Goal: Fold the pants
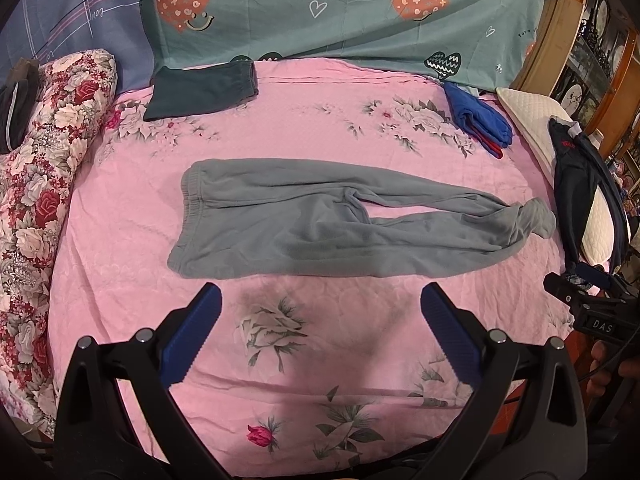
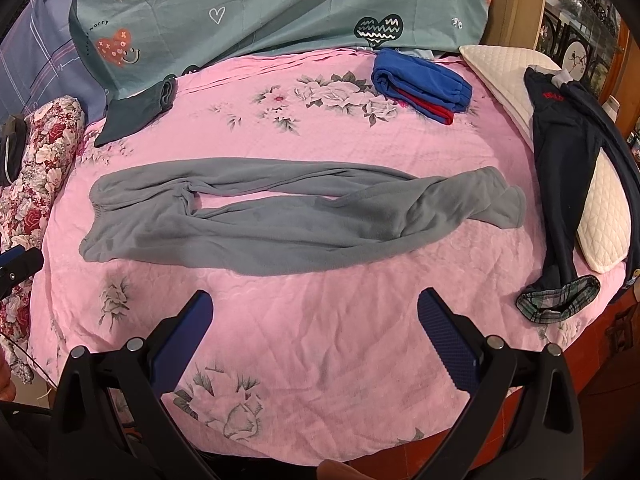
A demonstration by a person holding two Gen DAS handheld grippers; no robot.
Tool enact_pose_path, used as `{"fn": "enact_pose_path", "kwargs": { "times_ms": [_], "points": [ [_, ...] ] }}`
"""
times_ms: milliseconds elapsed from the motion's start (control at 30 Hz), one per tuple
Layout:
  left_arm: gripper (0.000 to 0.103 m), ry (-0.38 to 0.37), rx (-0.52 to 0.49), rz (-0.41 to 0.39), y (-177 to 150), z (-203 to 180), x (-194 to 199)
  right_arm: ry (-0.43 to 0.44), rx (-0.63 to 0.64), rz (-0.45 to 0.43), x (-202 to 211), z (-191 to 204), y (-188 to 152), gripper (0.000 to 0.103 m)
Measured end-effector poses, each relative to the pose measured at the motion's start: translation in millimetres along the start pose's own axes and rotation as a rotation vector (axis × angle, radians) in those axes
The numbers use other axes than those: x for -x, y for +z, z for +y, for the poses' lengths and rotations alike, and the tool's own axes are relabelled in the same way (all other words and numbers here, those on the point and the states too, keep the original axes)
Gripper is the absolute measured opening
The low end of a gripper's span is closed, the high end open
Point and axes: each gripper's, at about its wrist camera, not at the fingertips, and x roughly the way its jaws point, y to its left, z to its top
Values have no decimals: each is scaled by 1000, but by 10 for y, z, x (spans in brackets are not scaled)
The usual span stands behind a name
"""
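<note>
The grey pants [image 1: 320, 216] lie flat and unfolded on the pink bedspread [image 1: 320, 360] just ahead of your left gripper [image 1: 320, 300] and right gripper [image 2: 316, 308]; both gape empty, so every fold remains

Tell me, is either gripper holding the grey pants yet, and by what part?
Nothing is held. The left gripper and right gripper are both open above the pink sheet, short of the grey pants, which lie flat and untouched.
</note>
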Motion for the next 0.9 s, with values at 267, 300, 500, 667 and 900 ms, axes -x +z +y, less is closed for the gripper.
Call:
{"fn": "enact_pose_path", "kwargs": {
  "times_ms": [267, 300, 500, 667, 900],
  "points": [
    [101, 86, 11, 22, -8, 466, -295, 30, 5, 29, -146, 87, 84, 102],
    [101, 107, 20, 28, -13, 565, -360, 39, 10, 33, -172, 126, 102, 102],
    [101, 118, 67, 43, 20, 1196, -835, 119, 78, 42, -352, 541, 322, 102],
    [97, 32, 83, 78, 112, 1486, -1342, 223, 181, 24, -522, 1195, 722, 102],
    [65, -74, 124, 120, 96, 1711, -1722, 389, 479, 7, -1003, 2629, 1244, 88]
  ]
}}
